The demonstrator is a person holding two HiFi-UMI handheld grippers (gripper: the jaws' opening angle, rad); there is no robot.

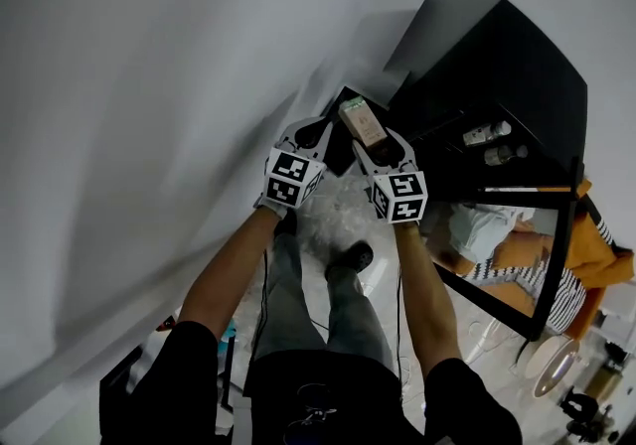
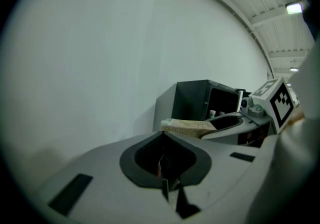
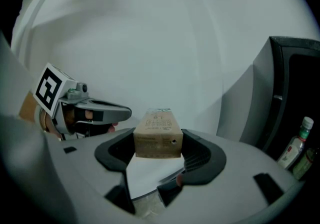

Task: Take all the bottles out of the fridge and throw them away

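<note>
White wall [image 1: 149, 85] is filling the left of the head view; a black fridge [image 1: 497, 66] is standing at upper right with its door hanging open, and two bottles [image 1: 487, 133] are lying or standing on a shelf inside, untouched. Both grippers are being held out side by side, well short of that shelf. The right gripper [image 1: 376, 140] is carrying a brown carton [image 1: 361, 121]; the left gripper [image 1: 316, 133] is carrying nothing. A dark boxy thing [image 1: 341, 157] is showing beneath them, possibly the bin, too dim to tell. Left gripper view: the jaws are meeting at their tips, pads pressed together around an empty hollow; the carton and the fridge are showing beyond, with small bottle tops just visible inside. Right gripper view: the jaws are pinching the carton across its two sides near its lower end, leaving most of it sticking out past the pads; two bottles are standing in the fridge at far right. Judgement: what is being carried is a carton, not a bottle, so the bottles are all waiting to be taken. Risks from here: the carton may be pivoting or sliding out of so low a pinch if the gripper tilts or swings fast; the left jaws will need spreading before reaching in, or they will be knocking a bottle over; the two bottles are sitting close together, so grabbing one may be toppling the other; the open door edge is lying near the reach path and could be clipped.
</note>
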